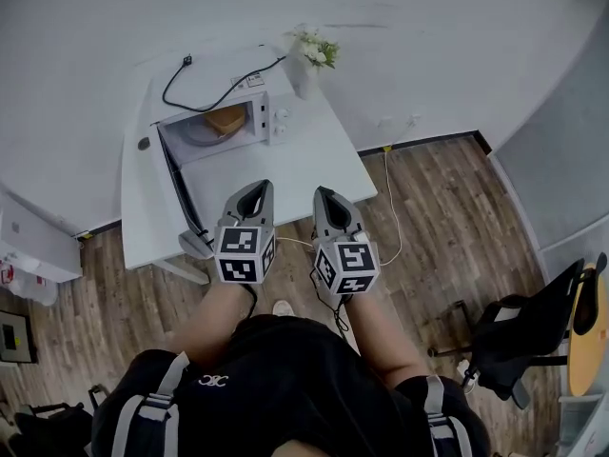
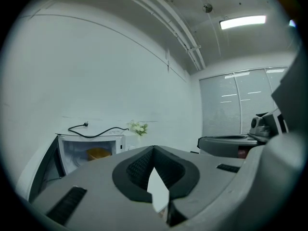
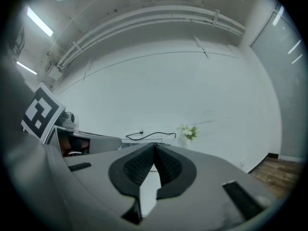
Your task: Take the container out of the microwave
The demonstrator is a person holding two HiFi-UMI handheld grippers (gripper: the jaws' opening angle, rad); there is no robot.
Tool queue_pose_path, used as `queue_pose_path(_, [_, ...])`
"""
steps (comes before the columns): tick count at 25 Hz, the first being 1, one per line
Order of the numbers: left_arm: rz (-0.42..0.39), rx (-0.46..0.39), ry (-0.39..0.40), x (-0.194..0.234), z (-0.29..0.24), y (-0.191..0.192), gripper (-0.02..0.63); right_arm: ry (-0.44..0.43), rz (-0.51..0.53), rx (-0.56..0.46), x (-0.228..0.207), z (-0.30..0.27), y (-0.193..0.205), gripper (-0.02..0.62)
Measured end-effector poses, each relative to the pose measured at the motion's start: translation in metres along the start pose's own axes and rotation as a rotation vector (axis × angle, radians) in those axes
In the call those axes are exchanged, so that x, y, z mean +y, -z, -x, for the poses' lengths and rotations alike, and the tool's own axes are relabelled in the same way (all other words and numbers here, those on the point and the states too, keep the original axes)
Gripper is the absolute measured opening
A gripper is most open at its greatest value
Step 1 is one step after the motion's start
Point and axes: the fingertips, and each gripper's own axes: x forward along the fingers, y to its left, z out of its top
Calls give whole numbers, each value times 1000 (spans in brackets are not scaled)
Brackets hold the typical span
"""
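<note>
A white microwave (image 1: 266, 114) stands at the back of a white table (image 1: 324, 160) with its door (image 1: 181, 198) swung open to the left. Inside it sits an orange container (image 1: 225, 120), which also shows in the left gripper view as a small orange shape (image 2: 98, 153) in the lit cavity. My left gripper (image 1: 256, 189) and right gripper (image 1: 322, 196) hover side by side over the table's front edge, short of the microwave. Both are shut with nothing between the jaws, their tips meeting in the left gripper view (image 2: 154, 149) and right gripper view (image 3: 154, 146).
A black power cord (image 1: 214, 89) lies on top of the microwave. A vase of white flowers (image 1: 317, 53) stands at the table's back right corner. A cable (image 1: 392, 198) runs down the table's right side to the wooden floor. A black chair (image 1: 533, 327) stands at right.
</note>
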Motion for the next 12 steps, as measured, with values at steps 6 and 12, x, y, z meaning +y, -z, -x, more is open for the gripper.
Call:
queue_pose_path(6, [15,29,-26,32,-37,5,14,-30,-5,22,-8,-54,5,5])
queue_pose_path(12, [25,44,-56,53,-45,11,14,-83,21,51,3,-84,14,5])
